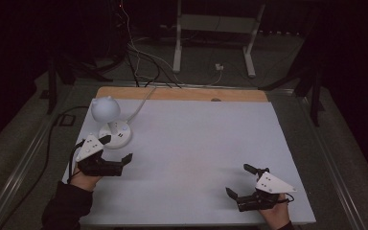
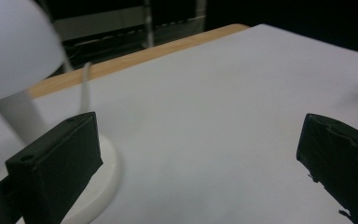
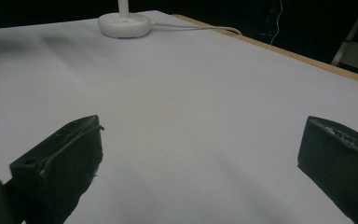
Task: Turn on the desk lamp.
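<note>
Lamp (image 1: 110,120) white, unlabelled; left tongs (image 1: 117,148) splayed beside base.

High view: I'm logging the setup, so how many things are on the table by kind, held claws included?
Lamp: 1, white, at the table's far left
Lamp cord: 1, white, running off the far edge
Claws: 2, both open and holding nothing, left claw beside the lamp base, right claw at the near right
Total: 4
</note>
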